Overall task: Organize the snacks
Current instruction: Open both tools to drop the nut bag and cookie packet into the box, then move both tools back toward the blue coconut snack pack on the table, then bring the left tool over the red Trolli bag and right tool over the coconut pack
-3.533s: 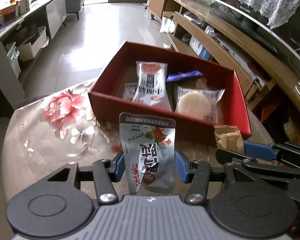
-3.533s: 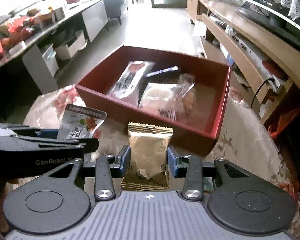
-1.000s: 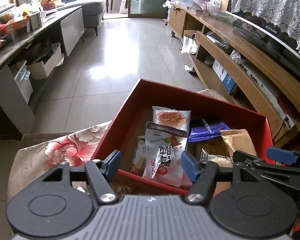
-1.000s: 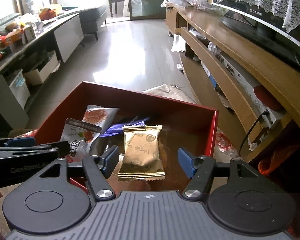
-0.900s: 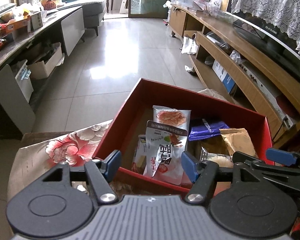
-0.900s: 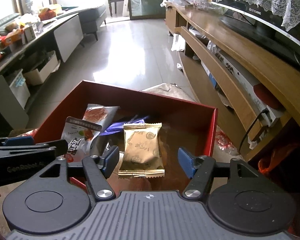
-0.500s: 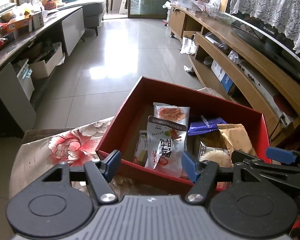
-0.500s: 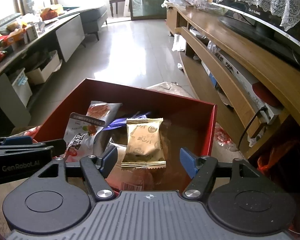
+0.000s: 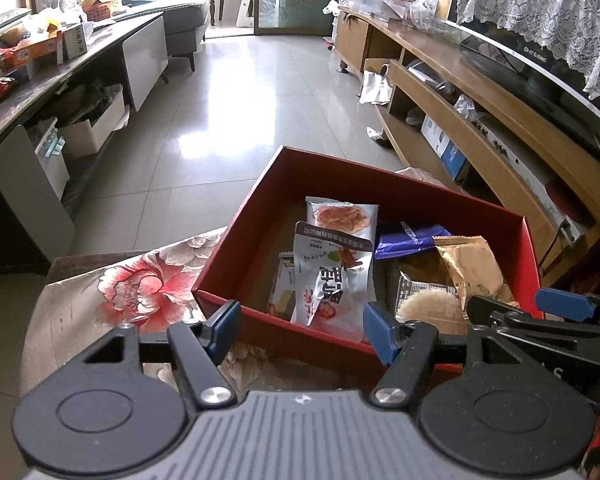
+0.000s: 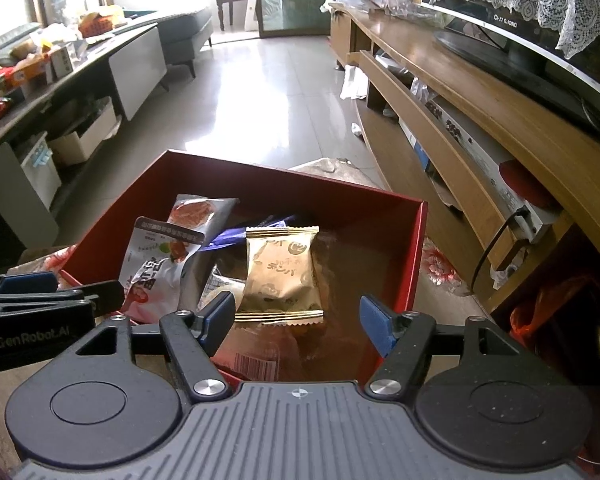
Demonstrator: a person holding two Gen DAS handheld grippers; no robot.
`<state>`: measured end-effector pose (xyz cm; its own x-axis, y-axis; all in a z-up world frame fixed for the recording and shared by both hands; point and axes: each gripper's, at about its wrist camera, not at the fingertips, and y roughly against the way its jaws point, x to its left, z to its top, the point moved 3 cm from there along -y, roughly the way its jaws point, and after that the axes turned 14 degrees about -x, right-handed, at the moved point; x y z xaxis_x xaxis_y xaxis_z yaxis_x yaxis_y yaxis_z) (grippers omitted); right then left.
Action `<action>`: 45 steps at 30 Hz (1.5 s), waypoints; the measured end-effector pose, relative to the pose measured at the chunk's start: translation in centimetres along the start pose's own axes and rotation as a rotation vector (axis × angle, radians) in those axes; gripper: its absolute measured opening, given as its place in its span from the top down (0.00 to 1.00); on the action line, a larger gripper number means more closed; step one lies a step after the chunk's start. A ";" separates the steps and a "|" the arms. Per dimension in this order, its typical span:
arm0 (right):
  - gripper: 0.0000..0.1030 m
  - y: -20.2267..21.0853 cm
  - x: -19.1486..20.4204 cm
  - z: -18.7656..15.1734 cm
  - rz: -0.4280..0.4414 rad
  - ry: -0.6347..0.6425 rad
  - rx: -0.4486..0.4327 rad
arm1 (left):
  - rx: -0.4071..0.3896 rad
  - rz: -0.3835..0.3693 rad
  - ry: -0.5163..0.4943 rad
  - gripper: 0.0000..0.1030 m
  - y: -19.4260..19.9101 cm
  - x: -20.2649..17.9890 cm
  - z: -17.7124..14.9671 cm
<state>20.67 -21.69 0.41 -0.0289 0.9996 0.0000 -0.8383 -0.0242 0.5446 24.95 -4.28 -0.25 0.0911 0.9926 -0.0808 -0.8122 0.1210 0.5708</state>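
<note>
Both grippers are spread wide with nothing in them. The left gripper (image 9: 302, 330) sits at the near edge of the red box (image 9: 236, 264), which is on the desk (image 9: 80, 312) with the flowery cloth. Inside the box the white snack pouch (image 9: 332, 280) leans on the left, and the gold packet (image 10: 282, 272) lies just beyond the right gripper (image 10: 298, 320), resting on the other wrapped snacks.
</note>
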 end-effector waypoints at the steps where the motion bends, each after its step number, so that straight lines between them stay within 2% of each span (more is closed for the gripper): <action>1: 0.27 0.0 0.0 0.0 0.000 0.000 0.000 | 0.000 -0.001 -0.001 0.32 0.1 0.0 -0.1; 11: 0.26 1.3 0.0 -1.3 0.003 0.013 0.012 | 0.024 -0.006 -0.030 0.32 1.9 0.4 -2.3; 25: 0.26 4.8 0.0 -4.3 0.015 0.006 0.045 | 0.066 -0.022 0.014 0.32 5.0 1.8 -5.7; 30: 0.22 5.4 -0.2 -5.5 0.012 -0.003 0.070 | 0.075 -0.026 0.017 0.32 6.0 2.0 -6.6; 45: 0.22 7.1 -0.5 -8.2 0.018 -0.044 0.122 | 0.123 -0.039 0.011 0.31 8.7 2.6 -10.3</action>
<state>10.23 -22.48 -2.62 -0.0173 0.9988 0.0461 -0.7655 -0.0429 0.6420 12.15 -0.78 -3.93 0.1148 0.9869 -0.1134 -0.7310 0.1612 0.6630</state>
